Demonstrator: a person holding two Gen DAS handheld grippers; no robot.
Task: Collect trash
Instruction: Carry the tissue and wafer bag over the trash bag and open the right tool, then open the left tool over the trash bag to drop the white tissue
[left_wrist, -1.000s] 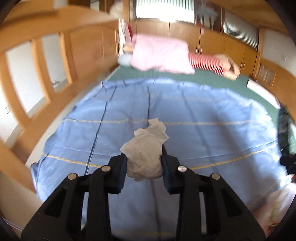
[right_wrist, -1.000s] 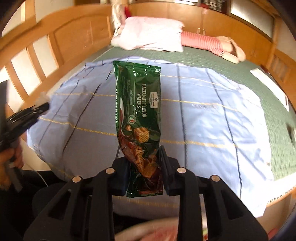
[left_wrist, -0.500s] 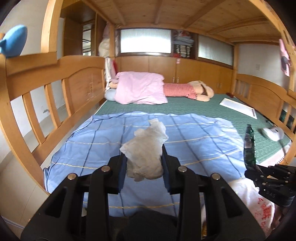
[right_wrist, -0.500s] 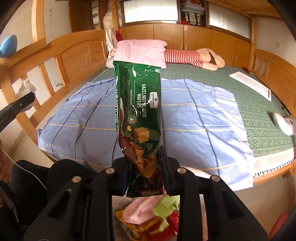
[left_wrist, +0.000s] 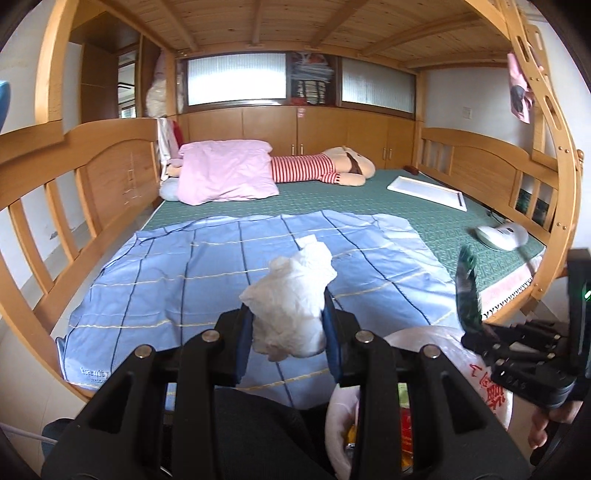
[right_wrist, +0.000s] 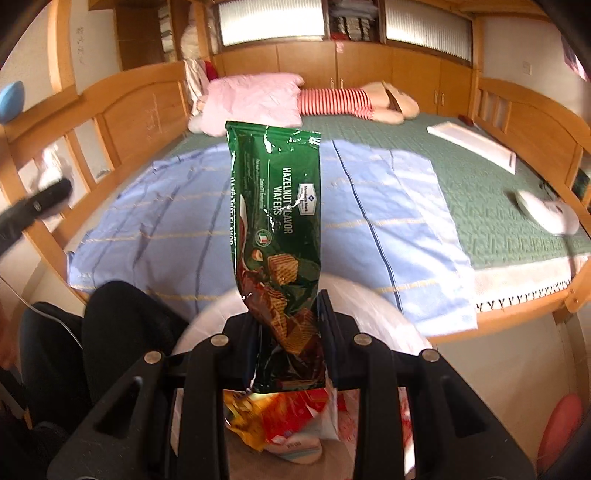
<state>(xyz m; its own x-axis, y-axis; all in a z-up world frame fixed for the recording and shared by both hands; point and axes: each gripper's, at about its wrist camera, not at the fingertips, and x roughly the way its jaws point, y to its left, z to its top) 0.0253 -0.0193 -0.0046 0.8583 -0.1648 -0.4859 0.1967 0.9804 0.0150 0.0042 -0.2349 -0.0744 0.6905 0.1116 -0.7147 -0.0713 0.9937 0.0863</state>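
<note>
A wooden bunk bed (left_wrist: 110, 162) fills the room ahead of me, with a green mattress (left_wrist: 424, 210) and a blue checked sheet (left_wrist: 207, 273) spread over its near end.

My left gripper (left_wrist: 289, 334) is clenched on a crumpled white tissue (left_wrist: 291, 299), which bulges up and forward out of the pads. My right gripper (right_wrist: 286, 341) is clamped on the lower end of a green hazelnut wafer wrapper (right_wrist: 277, 206); its long axis runs straight out along the fingers, the sealed top end pointing away from me toward the far end of the bed.

Just beneath both grippers sits a white plastic bag (left_wrist: 443, 343), its mouth showing red and yellow wrappers (right_wrist: 280, 413), though I can't quite tell what they are.

Farther out, a pink pillow (left_wrist: 225, 171) and a striped plush toy (left_wrist: 325, 170) lie at the far end, and a flat white board (left_wrist: 428, 192) lies on the mattress to the right.
</note>
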